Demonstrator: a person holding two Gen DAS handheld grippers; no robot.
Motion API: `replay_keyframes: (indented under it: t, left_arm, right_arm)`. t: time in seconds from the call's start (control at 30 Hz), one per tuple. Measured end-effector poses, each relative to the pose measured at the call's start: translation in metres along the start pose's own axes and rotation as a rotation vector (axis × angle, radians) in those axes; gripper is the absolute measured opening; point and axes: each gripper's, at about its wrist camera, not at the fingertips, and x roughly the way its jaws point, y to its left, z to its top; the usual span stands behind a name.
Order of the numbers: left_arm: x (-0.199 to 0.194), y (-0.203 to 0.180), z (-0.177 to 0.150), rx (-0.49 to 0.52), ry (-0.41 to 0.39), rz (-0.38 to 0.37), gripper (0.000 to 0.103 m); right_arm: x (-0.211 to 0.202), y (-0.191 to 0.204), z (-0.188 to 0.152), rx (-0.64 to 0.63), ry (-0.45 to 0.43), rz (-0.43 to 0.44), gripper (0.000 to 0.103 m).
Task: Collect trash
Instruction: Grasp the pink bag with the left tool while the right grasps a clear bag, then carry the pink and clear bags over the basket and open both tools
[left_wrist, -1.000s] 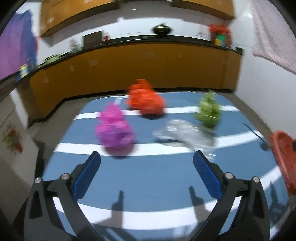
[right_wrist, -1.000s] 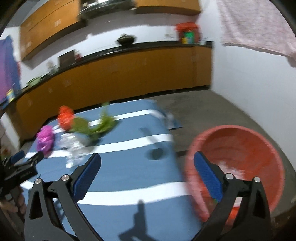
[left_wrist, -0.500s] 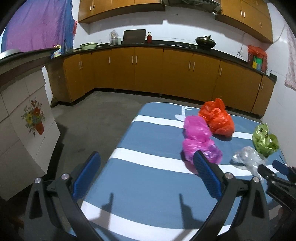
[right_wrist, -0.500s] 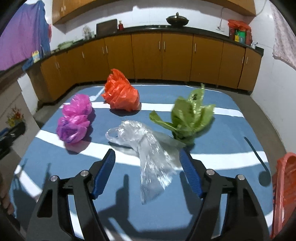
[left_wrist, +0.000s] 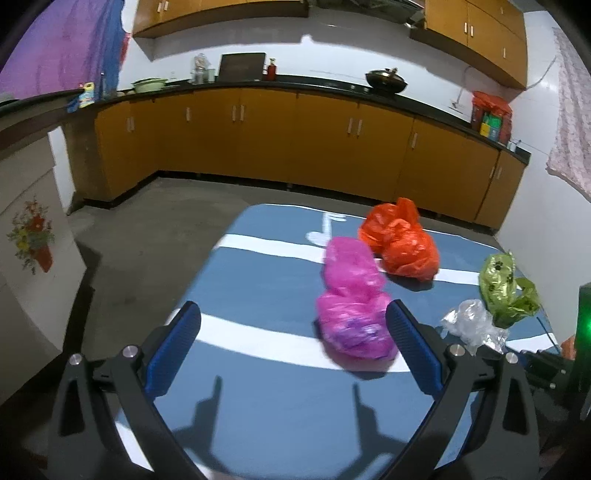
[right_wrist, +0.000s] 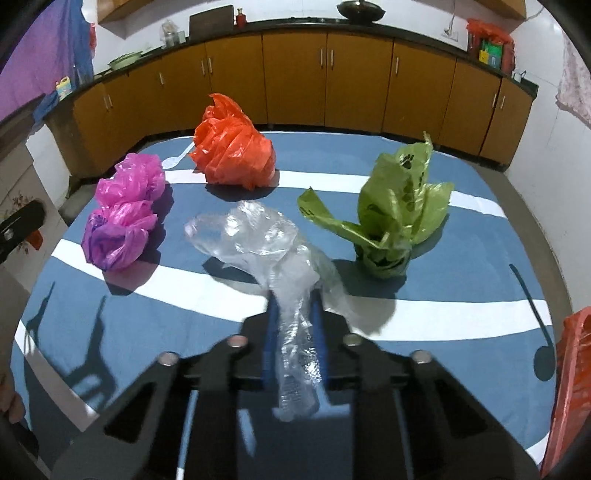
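The right gripper, wide apart half a sec ago, is now closing its jaws on the tail of the clear plastic bag, which lies mid-table on the blue striped cloth btwn the pink bag and green bag, w/ the orange bag behind. The left gripper hangs released over the cloth's left part, nothing in it, as before; the pink bag sits just beyond its right finger.

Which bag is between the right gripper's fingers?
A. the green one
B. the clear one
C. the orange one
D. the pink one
B: in the right wrist view the clear bag runs down between the blue pads of the right gripper, whose jaws are closing on it; the other bags lie apart.
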Motion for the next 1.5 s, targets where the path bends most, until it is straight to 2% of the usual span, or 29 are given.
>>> replay_keyframes:
  t: [0.23, 0.5, 0.57, 0.63, 0.7, 0.77, 1.07, 1.2, 1.5]
  left_arm:
    - [0.031, -0.036, 0.002, 0.049, 0.059, -0.014, 0.099]
    - [0.084, -0.061, 0.007, 0.108, 0.168, 0.041, 0.098]
    - [0.091, -0.062, 0.006, 0.107, 0.189, 0.042, 0.091]
    - [0.097, -0.062, 0.005, 0.096, 0.215, 0.03, 0.07]
    - [0.098, -0.061, 0.003, 0.084, 0.217, 0.02, 0.067]
    - [0.093, -0.06, 0.001, 0.087, 0.207, 0.017, 0.061]
    - [0.035, -0.072, -0.001, 0.116, 0.121, -0.032, 0.06]
    - [0.0, -0.089, -0.003, 0.16, 0.068, -0.072, 0.061]
    - [-0.073, -0.147, -0.014, 0.266, -0.039, -0.157, 0.061]
  right_arm:
    - [-0.02, -0.017, -0.021, 0.039, -0.019, 0.012, 0.01]
    - [-0.036, -0.039, -0.033, 0.078, -0.024, 0.0, 0.01]
    - [-0.039, -0.043, -0.034, 0.084, -0.029, -0.002, 0.01]
    - [-0.042, -0.046, -0.036, 0.088, -0.035, -0.006, 0.01]
    - [-0.045, -0.048, -0.038, 0.092, -0.041, -0.008, 0.01]
    - [-0.05, -0.05, -0.041, 0.099, -0.047, -0.01, 0.01]
    - [-0.086, -0.071, -0.046, 0.166, -0.119, -0.037, 0.009]
    - [-0.106, -0.083, -0.051, 0.195, -0.158, -0.068, 0.01]
    - [-0.156, -0.121, -0.071, 0.247, -0.239, -0.206, 0.009]
